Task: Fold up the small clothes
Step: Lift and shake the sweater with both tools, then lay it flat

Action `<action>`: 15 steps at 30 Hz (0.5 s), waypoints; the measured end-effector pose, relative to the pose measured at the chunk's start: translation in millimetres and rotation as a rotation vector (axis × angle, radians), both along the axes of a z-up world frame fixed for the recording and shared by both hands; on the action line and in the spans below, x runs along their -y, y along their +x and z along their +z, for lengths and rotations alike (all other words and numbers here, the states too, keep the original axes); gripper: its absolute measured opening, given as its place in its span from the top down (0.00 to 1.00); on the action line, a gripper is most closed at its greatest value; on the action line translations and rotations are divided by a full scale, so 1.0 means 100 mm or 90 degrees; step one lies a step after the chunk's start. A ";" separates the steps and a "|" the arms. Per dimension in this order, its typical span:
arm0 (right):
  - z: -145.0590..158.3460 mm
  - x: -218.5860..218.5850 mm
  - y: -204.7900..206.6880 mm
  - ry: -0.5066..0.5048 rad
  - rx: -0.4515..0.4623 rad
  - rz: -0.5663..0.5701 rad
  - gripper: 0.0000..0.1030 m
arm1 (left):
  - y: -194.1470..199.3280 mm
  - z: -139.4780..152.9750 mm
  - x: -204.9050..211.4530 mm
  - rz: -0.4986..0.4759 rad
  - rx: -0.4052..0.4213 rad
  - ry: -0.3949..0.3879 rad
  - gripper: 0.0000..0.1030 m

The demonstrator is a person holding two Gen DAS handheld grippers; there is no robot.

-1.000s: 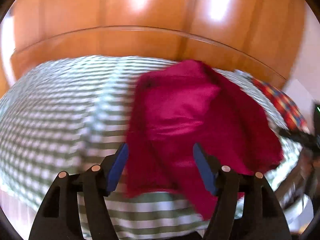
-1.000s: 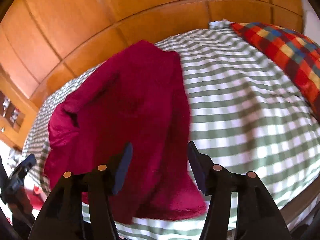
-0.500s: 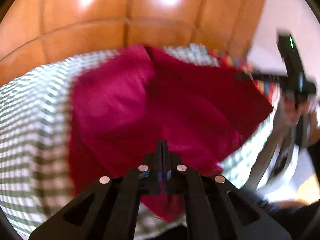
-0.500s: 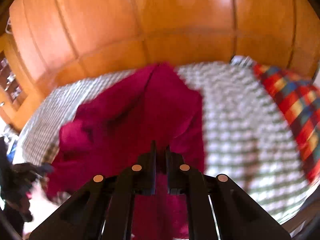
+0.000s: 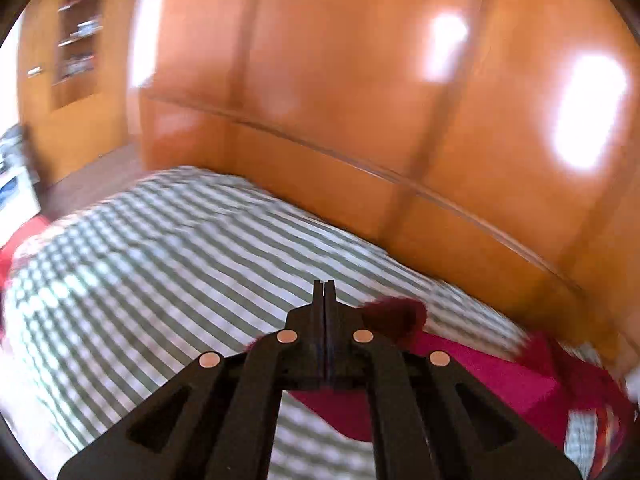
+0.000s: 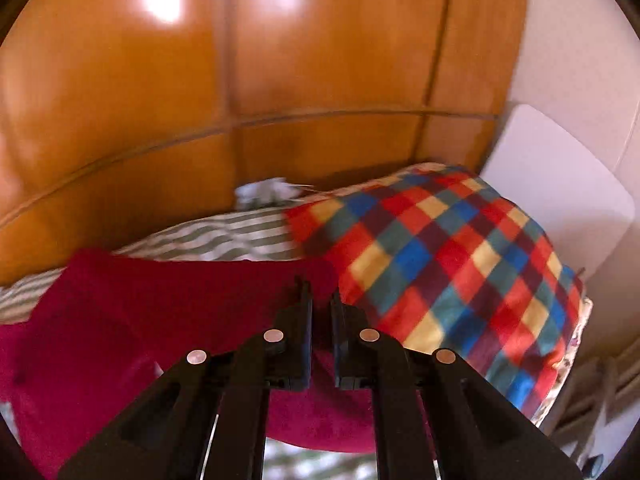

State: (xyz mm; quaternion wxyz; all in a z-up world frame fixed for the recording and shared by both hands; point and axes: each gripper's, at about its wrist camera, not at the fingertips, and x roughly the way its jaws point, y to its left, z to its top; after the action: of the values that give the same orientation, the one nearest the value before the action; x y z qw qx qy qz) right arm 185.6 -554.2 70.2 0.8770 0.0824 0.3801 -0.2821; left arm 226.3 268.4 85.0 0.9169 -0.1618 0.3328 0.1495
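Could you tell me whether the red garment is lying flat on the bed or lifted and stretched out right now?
Lifted and stretched. The red garment hangs as a taut band above the striped bed, with the right gripper shut on its edge.

Crimson-red garment [image 6: 168,304], plain, no pattern; bedsheet [image 5: 160,256] green-and-white striped. Pillow [image 6: 448,268] checked in red, blue, yellow, teal and dark maroon; wall panelling [image 5: 360,92] glossy orange-brown wood with white glare spots. Both grippers' fingers [image 5: 320,320] black with pale copper-coloured rivets; white board [image 6: 560,192] behind pillow.
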 end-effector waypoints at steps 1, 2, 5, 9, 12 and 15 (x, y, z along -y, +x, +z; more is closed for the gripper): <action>-0.05 0.10 0.09 0.000 -0.009 -0.013 0.94 | 0.11 -0.01 -0.08 0.028 -0.010 0.007 1.00; -0.09 0.18 0.17 0.002 -0.016 -0.022 0.93 | 0.21 -0.04 -0.15 0.052 -0.021 0.007 1.00; -0.23 0.30 0.44 0.014 -0.041 -0.036 0.75 | 0.50 -0.23 -0.37 0.115 -0.074 -0.001 1.00; -0.21 0.29 0.44 0.004 -0.021 -0.050 0.24 | 0.73 -0.44 -0.30 0.133 -0.131 0.059 0.67; -0.21 0.18 0.30 0.003 -0.015 -0.024 0.23 | 0.62 -0.56 -0.22 0.100 -0.117 0.047 0.55; -0.35 -0.05 0.02 0.058 -0.023 0.044 0.23 | 0.42 -0.73 0.04 -0.026 -0.116 0.008 0.55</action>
State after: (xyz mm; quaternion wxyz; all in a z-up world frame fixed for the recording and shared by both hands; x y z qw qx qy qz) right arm 187.9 -549.1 34.8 0.8743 0.1042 0.4113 -0.2356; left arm 268.4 264.1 11.7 0.8867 -0.1349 0.4170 0.1471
